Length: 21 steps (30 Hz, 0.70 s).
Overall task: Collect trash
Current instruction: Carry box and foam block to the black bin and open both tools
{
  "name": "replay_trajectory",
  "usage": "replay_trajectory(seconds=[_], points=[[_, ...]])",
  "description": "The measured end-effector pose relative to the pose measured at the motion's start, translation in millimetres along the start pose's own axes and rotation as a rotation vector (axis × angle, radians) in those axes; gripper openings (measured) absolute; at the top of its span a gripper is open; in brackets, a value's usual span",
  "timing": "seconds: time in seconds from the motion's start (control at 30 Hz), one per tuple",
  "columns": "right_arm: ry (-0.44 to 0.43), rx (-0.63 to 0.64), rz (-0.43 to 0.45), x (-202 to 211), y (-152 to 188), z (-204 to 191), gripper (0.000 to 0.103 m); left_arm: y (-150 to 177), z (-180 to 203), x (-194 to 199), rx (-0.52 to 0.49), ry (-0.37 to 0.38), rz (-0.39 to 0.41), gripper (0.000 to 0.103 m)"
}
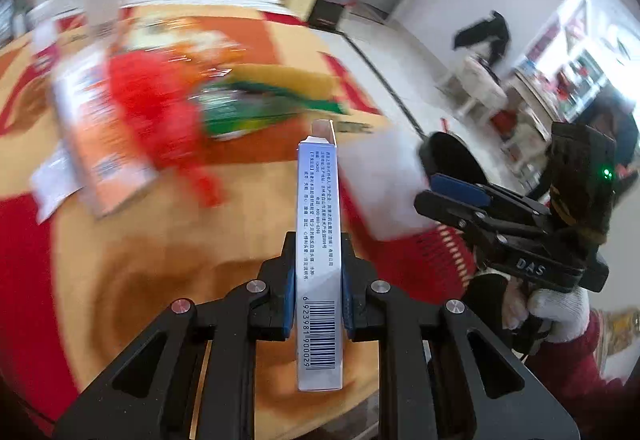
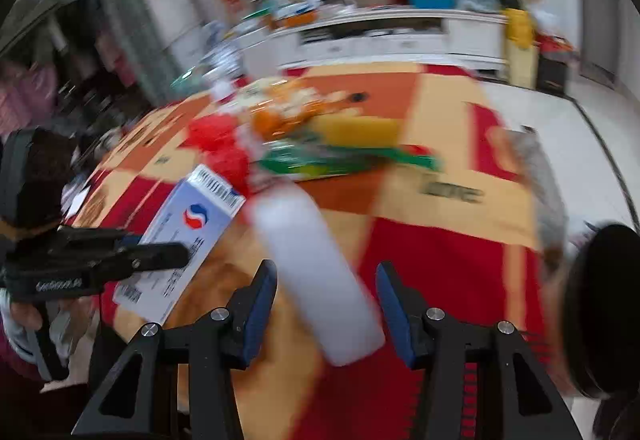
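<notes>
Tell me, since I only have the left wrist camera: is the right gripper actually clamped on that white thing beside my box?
Observer: No. In the right wrist view the right gripper is open, and there is a gap between each blue pad and the white bottle.
Operator: A bottle? Here it's just a white blur.
Observer: It's a plain white cylinder running lengthwise between the fingers. It is motion-blurred, so I can't tell whether anything supports it.
Operator: And my box, anything on its broad side?
Observer: The box shows a round red and blue logo on its broad face, and the left gripper is shut on its sides.
</notes>
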State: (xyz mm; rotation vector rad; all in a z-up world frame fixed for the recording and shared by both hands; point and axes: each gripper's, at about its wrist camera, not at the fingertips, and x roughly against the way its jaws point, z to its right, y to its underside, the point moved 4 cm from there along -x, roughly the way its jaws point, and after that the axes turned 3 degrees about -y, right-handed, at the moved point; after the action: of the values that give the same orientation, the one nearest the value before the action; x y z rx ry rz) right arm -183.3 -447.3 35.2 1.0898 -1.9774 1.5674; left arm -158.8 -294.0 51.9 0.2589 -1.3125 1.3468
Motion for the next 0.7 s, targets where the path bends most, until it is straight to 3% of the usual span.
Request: replay_trajectory(seconds=[0.2, 0.33, 0.47, 0.63, 0.7], points=[[0.143, -0.157, 0.067, 40.6, 7.7, 78.7, 0.05, -25.5, 69.2, -39.0, -0.12, 0.054, -0.018, 0.016], [0.122, -0.258, 0.108, 59.5, 14.6, 109.9, 0.05, -36.2, 82.2, -61.0, -0.119, 0.061, -0.039, 0.016], [0.109, -0.255, 0.107, 58.2, 16.9, 105.7, 0.054, -33.4, 67.5, -54.7, -0.092, 0.041, -0.032, 0.016], [0.027, -0.14, 0.048, 26.4, 7.2, 70.9, 0.055, -31.9, 21.1, -18.1, -0.042, -0.048, 0.02, 0.016], [0.001, -0.084, 0.018, 7.5, -0.8, 50.7, 0.065, -28.8, 3.1, -7.0, -0.025, -0.085, 0.028, 0.016]])
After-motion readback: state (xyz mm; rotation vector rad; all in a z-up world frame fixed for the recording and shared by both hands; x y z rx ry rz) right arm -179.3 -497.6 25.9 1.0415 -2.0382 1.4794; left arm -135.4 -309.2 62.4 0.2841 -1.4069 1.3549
